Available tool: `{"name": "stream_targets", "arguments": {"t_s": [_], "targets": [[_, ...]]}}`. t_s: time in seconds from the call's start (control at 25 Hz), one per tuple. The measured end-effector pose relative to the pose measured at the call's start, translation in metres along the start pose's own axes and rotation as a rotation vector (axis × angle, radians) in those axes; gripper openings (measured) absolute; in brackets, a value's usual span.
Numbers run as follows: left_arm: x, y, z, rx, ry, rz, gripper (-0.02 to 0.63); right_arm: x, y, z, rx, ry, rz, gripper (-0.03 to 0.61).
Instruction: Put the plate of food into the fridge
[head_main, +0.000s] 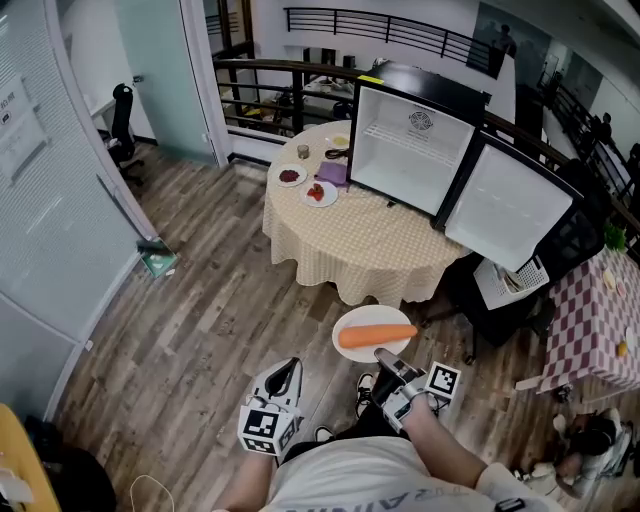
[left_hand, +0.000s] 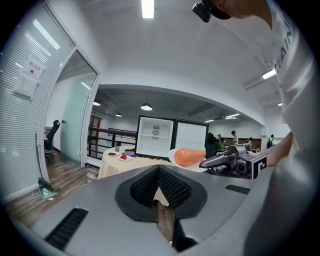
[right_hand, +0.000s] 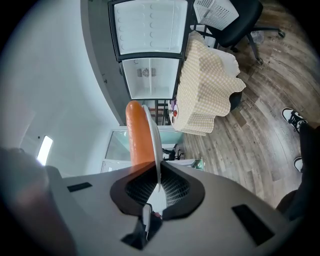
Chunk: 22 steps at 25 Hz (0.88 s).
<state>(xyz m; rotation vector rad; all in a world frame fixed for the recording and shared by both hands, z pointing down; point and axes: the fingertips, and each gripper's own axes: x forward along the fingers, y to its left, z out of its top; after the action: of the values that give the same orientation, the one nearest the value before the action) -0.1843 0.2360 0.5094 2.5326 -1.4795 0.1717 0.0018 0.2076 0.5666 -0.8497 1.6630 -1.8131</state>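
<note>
Right gripper (head_main: 384, 357) pinches just 1 edge of the round white plate (head_main: 362, 319), long orange carrot (head_main: 377, 335) on top; left gripper (head_main: 290, 372) is closed, empty. Open black mini fridge (head_main: 405, 150) sits well ahead. Any tilt and that carrot probably rolls off.

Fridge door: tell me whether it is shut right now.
No, the fridge door stands swung wide open, and the white inside of the fridge shows in the head view.

Head view: high, looking steeply down across floor toward round table (head_main: 370, 245) and open fridge (head_main: 410, 150), well off.
Left gripper view: low, level, facing same table and fridge.
Right gripper view: rolled sideways, close along plate (right_hand: 154, 140), fridge beyond.
</note>
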Motion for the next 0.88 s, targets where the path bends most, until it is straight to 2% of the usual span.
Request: {"name": "stream_targets", "arguments": {"t_s": [0.44,0.88], "targets": [[0.025,0.036,0.009,-0.006,0.008,0.031,0.008,0.054,0.008,0.019,-0.002,0.036,0.017,0.035],[0.088,0.052,0.032,0.012,0.023,0.054,0.008,0.095,0.019,0.073,0.013,0.069,0.022,0.035]]}}
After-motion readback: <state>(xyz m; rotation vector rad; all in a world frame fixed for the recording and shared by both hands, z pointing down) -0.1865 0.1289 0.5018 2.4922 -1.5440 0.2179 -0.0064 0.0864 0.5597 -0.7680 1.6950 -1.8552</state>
